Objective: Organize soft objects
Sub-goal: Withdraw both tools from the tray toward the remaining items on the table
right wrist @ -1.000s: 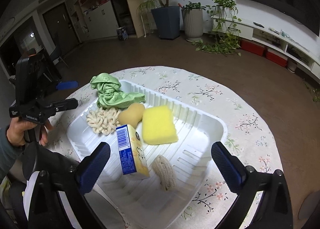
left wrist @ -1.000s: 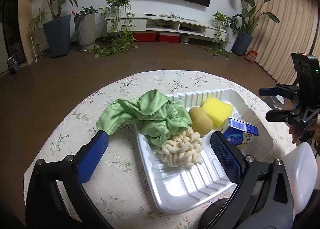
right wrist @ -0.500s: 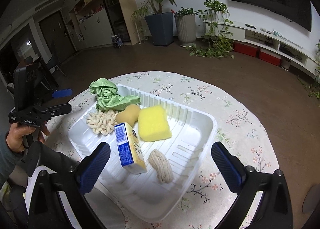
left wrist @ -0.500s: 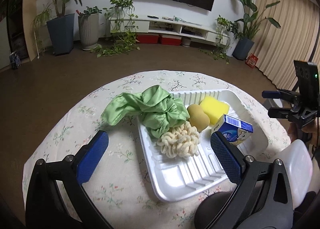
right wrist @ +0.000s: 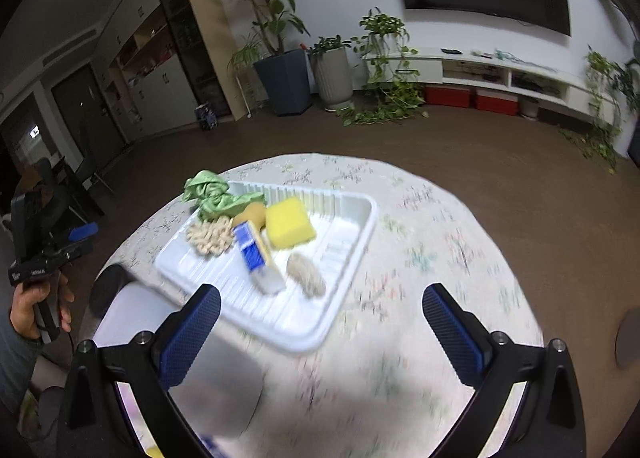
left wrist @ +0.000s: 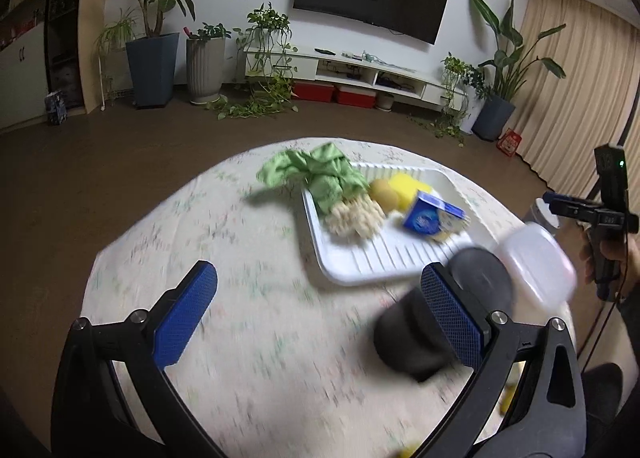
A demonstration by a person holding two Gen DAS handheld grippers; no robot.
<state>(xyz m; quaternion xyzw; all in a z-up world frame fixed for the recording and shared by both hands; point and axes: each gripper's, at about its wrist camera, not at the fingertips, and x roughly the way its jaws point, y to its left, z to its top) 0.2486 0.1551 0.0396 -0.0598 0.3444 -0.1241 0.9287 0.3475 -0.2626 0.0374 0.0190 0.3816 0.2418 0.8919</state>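
Observation:
A white ribbed tray [left wrist: 360, 266] [right wrist: 352, 254] sits on the round floral table. It holds a green cloth [left wrist: 320, 170] [right wrist: 212, 194] draped over its far corner, a cream knitted bundle [left wrist: 354, 214] [right wrist: 210, 236], a tan pear-shaped sponge [left wrist: 382, 192] [right wrist: 252, 214], a yellow sponge [left wrist: 408, 188] [right wrist: 288, 222], a blue and yellow carton [left wrist: 432, 214] [right wrist: 256, 254] and a beige rope coil [right wrist: 306, 274]. My left gripper [left wrist: 320, 322] is open and empty, well short of the tray. My right gripper [right wrist: 320, 332] is open and empty, above the tray's near edge.
A translucent plastic container [left wrist: 536, 262] [right wrist: 136, 322] and a black roll [left wrist: 416, 334] stand at the table's near edge beside the tray. The floral tablecloth [left wrist: 240, 258] spreads left of the tray. Floor, plants and a TV unit lie beyond.
Both grippers have pulled back and up from the tray, so it looks smaller and farther. The view is motion blurred. The objects in the tray have not moved.

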